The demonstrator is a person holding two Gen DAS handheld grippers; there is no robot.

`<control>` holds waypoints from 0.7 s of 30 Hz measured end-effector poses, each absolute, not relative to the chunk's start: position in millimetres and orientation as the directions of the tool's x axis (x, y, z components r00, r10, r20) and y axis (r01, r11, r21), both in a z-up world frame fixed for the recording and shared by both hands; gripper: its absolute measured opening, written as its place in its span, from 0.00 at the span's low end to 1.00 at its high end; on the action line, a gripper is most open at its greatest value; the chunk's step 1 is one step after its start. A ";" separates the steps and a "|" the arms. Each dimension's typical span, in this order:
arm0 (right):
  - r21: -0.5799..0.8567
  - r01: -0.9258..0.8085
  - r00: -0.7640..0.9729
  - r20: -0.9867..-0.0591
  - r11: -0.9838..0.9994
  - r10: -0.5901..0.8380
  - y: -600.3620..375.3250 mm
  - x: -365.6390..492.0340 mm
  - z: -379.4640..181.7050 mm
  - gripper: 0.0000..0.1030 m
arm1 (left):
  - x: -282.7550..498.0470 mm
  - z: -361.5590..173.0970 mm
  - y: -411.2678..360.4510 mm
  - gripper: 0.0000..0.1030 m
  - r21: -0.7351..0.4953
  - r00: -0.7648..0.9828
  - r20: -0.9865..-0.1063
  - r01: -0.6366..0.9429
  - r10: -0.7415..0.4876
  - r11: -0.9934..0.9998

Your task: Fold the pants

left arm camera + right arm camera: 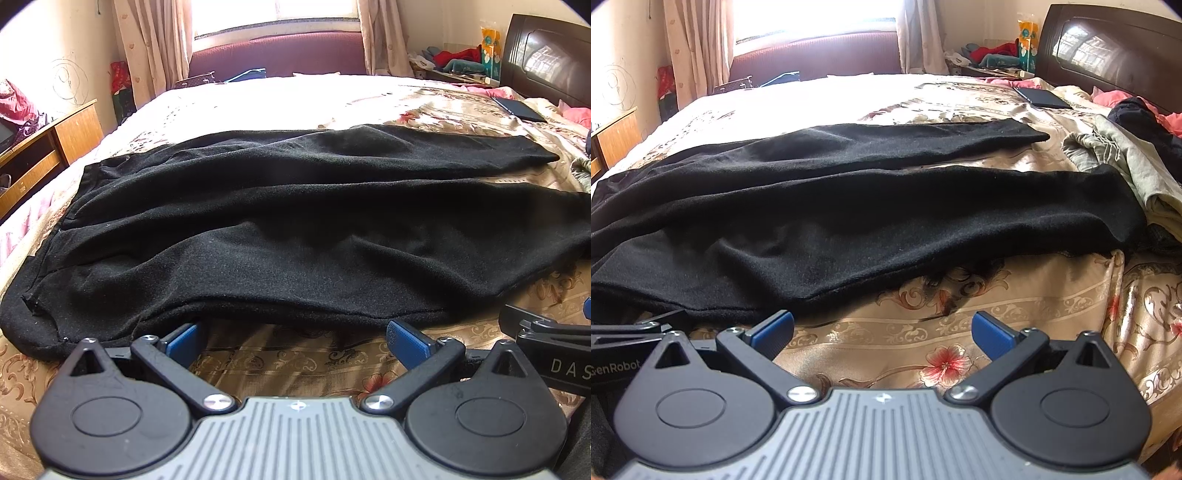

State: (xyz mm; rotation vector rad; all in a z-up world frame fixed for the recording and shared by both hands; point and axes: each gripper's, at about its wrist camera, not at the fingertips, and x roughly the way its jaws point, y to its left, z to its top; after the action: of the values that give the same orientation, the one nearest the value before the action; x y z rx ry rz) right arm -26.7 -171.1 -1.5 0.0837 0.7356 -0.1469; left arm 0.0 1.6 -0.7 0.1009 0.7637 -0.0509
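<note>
One pants [295,229], two grippers [291,341] [882,330], one phone [1043,98]

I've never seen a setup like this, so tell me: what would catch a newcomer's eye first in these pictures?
First, the black pants spread flat across the floral bedspread, their two legs lying apart toward the dark wooden headboard. Next, the two open grippers at the bed's near edge, left gripper and right gripper, both just short of the pants' hem. Behind, a bright window glares.
</note>
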 end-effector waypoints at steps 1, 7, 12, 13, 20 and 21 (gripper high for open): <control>0.024 0.163 0.732 -0.673 0.986 -0.104 -171.0 -26.7 -1.3 0.99 | -0.1 -0.7 1.6 1.00 0.072 0.721 -0.693 0.083 -0.010 0.994; 0.024 0.162 0.730 -0.675 0.986 -0.104 -170.8 -25.7 -2.6 0.99 | 0.0 -0.7 1.7 1.00 0.072 0.721 -0.692 0.083 -0.010 0.994; 0.025 0.162 0.729 -0.677 0.986 -0.102 -170.9 -25.5 -2.7 0.99 | 0.4 -0.8 1.5 1.00 0.074 0.721 -0.693 0.082 -0.008 0.994; 0.025 0.161 0.729 -0.677 0.987 -0.102 -170.9 -25.1 -3.9 0.99 | 0.4 -0.9 1.6 1.00 0.075 0.721 -0.693 0.082 -0.007 0.994; 0.025 0.161 0.729 -0.677 0.987 -0.102 -170.7 -25.0 -3.7 0.99 | 0.6 -1.7 1.4 1.00 0.079 0.720 -0.694 0.081 -0.004 0.994; 0.025 0.161 0.729 -0.677 0.987 -0.102 -170.7 -24.9 -3.8 0.99 | 0.6 -1.8 1.6 1.00 0.079 0.720 -0.694 0.081 -0.003 0.994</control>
State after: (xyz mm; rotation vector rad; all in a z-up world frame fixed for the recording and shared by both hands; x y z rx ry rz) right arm -24.9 -170.7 -3.8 0.0843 0.7401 -0.1450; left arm 0.6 1.6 -1.8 0.1059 0.7659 -0.0465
